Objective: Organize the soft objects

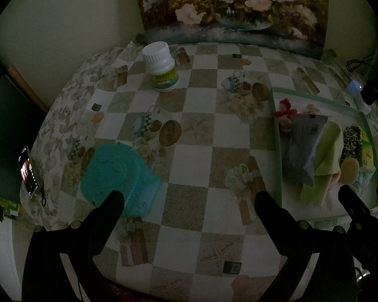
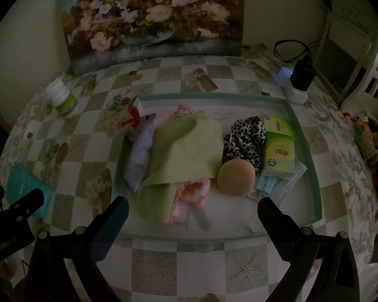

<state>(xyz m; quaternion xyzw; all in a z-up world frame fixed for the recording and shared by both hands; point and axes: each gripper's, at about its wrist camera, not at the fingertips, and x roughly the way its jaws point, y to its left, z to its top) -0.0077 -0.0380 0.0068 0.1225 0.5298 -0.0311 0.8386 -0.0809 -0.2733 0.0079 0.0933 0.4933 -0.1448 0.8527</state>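
The left gripper hovers with jaws spread, empty, beside the teal fabric-covered pack on the checkered tablecloth. The right gripper (jaws likewise spread) hangs over the near rim of the green-edged tray, which holds a light-green cloth, a leopard-print scrunchie and a round beige sponge.

Landmark: pale green-rimmed rectangular tray.

- Pink-and-white fuzzy fabric piece inside the tray: mostly covered by the light green folded cloth; shape cannot be told.
- Small red-and-white plush toy at the tray's far left corner: partly behind the grey-white soft pouch.
- Light blue face masks: lie under the yellow-green tissue pack, edges only.
- Tissue pack print: too blurred to read.
- Flower painting behind the tray: top cut off by frame edge.
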